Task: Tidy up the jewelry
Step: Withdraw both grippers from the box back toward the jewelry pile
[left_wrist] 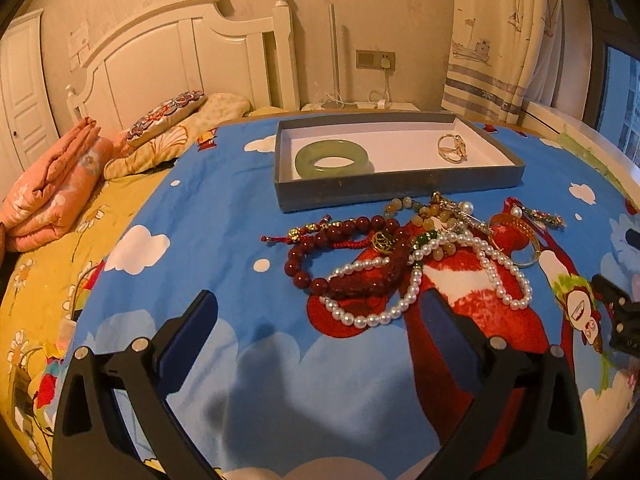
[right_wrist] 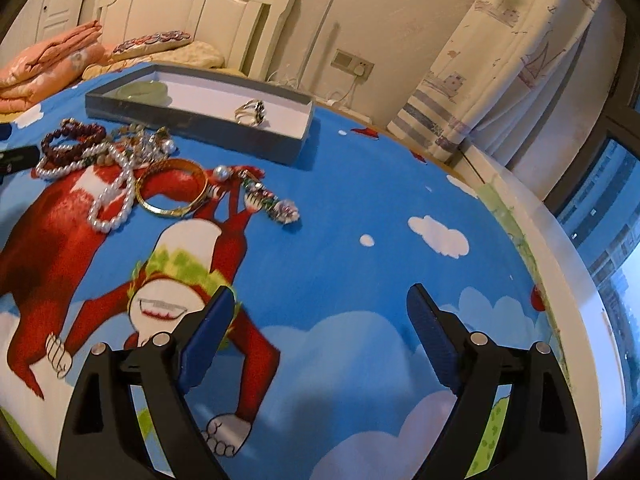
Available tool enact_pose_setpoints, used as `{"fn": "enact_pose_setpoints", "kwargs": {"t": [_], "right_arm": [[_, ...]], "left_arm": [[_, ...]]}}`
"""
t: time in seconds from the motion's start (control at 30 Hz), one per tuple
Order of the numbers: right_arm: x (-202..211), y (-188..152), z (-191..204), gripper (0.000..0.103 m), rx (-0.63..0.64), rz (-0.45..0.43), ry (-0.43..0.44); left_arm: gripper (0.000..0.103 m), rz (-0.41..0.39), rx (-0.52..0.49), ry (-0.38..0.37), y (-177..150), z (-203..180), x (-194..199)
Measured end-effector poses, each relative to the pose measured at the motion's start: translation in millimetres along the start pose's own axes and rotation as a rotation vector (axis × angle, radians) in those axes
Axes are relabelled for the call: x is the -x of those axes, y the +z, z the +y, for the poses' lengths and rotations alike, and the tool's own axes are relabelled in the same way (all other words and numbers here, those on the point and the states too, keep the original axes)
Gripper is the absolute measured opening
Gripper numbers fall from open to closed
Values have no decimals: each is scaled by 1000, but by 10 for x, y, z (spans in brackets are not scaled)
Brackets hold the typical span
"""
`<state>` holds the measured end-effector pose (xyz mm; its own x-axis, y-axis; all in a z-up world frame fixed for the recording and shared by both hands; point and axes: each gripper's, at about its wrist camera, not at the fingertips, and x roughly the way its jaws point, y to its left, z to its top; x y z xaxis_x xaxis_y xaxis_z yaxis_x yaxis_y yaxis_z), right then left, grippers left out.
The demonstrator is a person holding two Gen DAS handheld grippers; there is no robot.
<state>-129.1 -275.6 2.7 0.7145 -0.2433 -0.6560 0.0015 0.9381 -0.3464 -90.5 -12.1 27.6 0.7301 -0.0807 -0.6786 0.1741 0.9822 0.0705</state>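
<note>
While both tools hover low over the blue cartoon-print bedspread (left_wrist: 224, 200), neither holds anything. The left tool (left_wrist: 320, 304) has its blue-padded fingers spread wide, aimed at a tangled heap: a dark red bead bracelet (left_wrist: 320, 256), a white pearl necklace (left_wrist: 400, 292) and a gold bangle (right_wrist: 172, 188), all lying just in front of a shallow grey cardboard tray (left_wrist: 400, 192). Inside the tray, a pale green jade bangle (left_wrist: 332, 158) sits near its left end and gold rings (left_wrist: 452, 147) near its right end. The right tool (right_wrist: 322, 300), likewise spread, points at bare bedspread to the right of the heap.
</note>
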Motion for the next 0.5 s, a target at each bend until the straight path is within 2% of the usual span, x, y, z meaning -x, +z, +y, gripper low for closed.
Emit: {"fn": "enact_pose_setpoints", "kwargs": {"t": [0.2,0.3,0.37,0.43,0.5], "right_arm": [[-143,77,-155,84,-164,87,307],[-225,151,-191,84,-205,108,378],[-277,238,-195,84,-200,108,379],[-312,334,-188,78,-198,103,397],[-332,423,-164,59,-212,90,470]], "left_arm": [[100,43,30,-43,3,23,-72],[100,53,31,-53,-6,25,-93],[86,58,23,-65,-17,15,-106],[75,73,14,-71,-36,-3,-138],[68,72,14,-80,-54,-4,-139]]}}
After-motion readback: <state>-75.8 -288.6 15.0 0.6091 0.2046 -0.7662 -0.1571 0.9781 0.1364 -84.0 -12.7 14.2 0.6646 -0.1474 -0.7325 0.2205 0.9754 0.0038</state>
